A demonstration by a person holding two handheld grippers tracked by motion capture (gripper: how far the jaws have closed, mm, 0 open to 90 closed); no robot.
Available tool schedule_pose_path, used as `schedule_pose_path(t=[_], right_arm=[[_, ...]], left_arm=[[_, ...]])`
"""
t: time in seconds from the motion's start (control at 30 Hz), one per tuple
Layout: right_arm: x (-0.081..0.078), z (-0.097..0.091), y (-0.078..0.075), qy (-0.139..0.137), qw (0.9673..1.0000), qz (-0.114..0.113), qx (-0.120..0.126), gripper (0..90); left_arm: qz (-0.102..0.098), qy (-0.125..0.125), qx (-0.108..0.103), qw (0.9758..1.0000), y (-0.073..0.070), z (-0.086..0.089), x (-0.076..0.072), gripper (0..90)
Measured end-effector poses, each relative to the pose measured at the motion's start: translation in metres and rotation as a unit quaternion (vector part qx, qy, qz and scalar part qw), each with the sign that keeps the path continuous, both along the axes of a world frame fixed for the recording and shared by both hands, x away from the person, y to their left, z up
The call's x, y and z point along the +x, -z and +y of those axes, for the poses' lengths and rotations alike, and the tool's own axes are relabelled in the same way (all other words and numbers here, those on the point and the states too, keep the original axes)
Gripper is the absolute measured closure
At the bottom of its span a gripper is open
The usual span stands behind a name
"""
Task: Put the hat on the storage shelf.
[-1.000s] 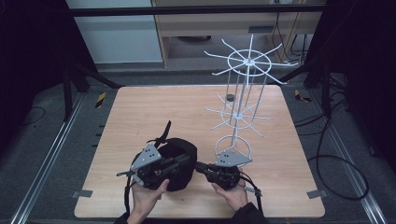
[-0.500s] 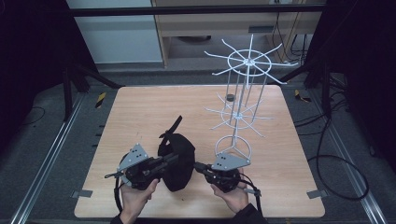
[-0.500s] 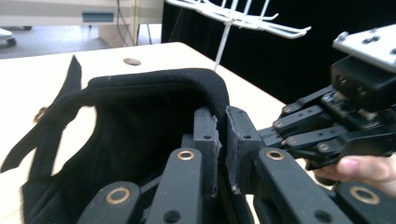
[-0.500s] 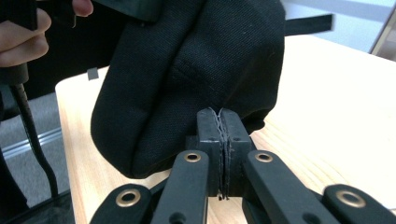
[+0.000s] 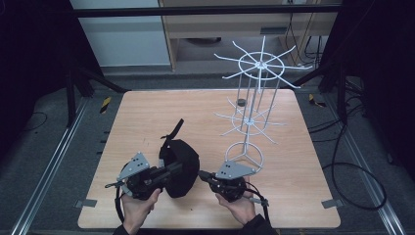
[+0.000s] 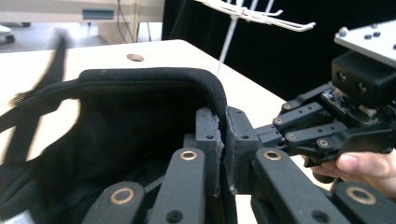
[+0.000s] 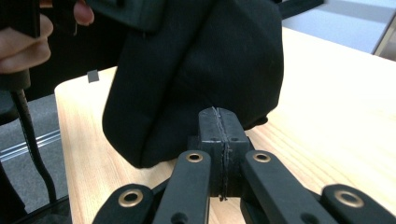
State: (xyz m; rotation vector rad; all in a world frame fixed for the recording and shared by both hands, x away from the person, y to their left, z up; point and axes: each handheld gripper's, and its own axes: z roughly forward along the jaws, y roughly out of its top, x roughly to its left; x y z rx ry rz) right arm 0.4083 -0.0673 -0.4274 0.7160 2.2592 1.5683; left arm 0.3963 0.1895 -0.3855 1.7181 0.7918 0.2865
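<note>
The left gripper (image 5: 173, 170) has its jaws pinching the rim of the soft black fabric cap (image 5: 182, 164), which sits at the near middle of the pale wooden counter (image 5: 147, 112). The right gripper (image 5: 201, 174), jaws pressed together on nothing, points at the cap's side. Behind it stands the white wire display rack (image 5: 253, 110).

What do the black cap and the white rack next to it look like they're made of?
The black cap looks like matte woven fabric: its rim shows a fine weave and it slumps in soft folds. The white rack seems to be thin metal wire with a smooth white coating, though it could be plastic.
</note>
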Motion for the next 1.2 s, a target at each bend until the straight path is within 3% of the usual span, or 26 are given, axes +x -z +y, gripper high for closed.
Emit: schedule_pose_path(t=[0.13, 0.17, 0.2, 0.3, 0.37, 0.47, 0.57, 0.63, 0.83, 0.9, 1.0, 1.07, 1.13, 1.17, 1.2], right_arm=[[-0.002, -0.005, -0.003, 0.009, 0.9999, -0.012, 0.008, 86.5], [-0.001, -0.008, -0.002, 0.017, 0.9998, -0.008, 0.011, 77.4], [-0.001, -0.008, -0.002, 0.017, 0.9998, -0.008, 0.011, 77.4], [0.002, -0.013, 0.002, 0.023, 0.9995, 0.010, 0.018, 60.3], [0.006, -0.014, 0.002, 0.022, 0.9992, 0.019, 0.028, 55.8], [0.008, -0.013, 0.003, 0.012, 0.9988, 0.026, 0.039, 55.8], [0.013, -0.010, 0.006, -0.009, 0.9985, 0.033, 0.043, 78.7], [0.013, -0.007, 0.007, -0.010, 0.9987, 0.030, 0.040, 87.0], [0.007, -0.005, -0.002, -0.004, 0.9997, 0.007, 0.022, 89.1], [0.003, -0.008, -0.016, 0.006, 0.9998, -0.013, 0.017, 89.1], [0.000, -0.006, -0.024, 0.007, 0.9997, -0.021, 0.007, 89.1], [-0.002, 0.005, -0.028, 0.005, 0.9993, -0.028, -0.023, 89.1], [-0.002, 0.010, -0.027, 0.002, 0.9991, -0.027, -0.032, 89.1], [-0.001, 0.023, -0.024, -0.004, 0.9984, -0.023, -0.052, 89.1], [-0.001, 0.023, -0.024, -0.004, 0.9984, -0.023, -0.052, 89.1]], left_arm=[[-0.007, 0.006, 0.004, 1.0000, -0.005, -0.009, 0.001, 85.0], [-0.011, 0.008, 0.002, 0.9999, -0.009, -0.009, 0.001, 85.0], [-0.011, 0.008, 0.002, 0.9999, -0.009, -0.009, 0.001, 85.0], [-0.017, 0.014, -0.005, 0.9997, -0.015, -0.008, -0.002, 85.0], [-0.016, 0.019, -0.003, 0.9997, -0.016, -0.009, -0.003, 85.1], [-0.015, 0.026, 0.001, 0.9995, -0.015, -0.010, -0.004, 85.1], [-0.012, 0.031, 0.008, 0.9994, -0.014, -0.013, -0.003, 85.1], [-0.011, 0.033, 0.008, 0.9994, -0.013, -0.012, -0.002, 85.2], [-0.020, 0.031, -0.010, 0.9993, -0.017, -0.006, -0.003, 85.0], [-0.027, 0.022, -0.027, 0.9990, -0.019, 0.001, -0.004, 84.9], [-0.029, 0.013, -0.030, 0.9990, -0.017, 0.007, -0.005, 84.5], [-0.020, -0.004, -0.026, 0.9994, -0.009, 0.020, -0.006, 84.2], [-0.016, -0.011, -0.024, 0.9995, -0.005, 0.026, -0.006, 84.0], [-0.009, -0.025, -0.019, 0.9995, 0.002, 0.037, -0.006, 83.9], [-0.009, -0.025, -0.019, 0.9995, 0.002, 0.037, -0.006, 83.8]])
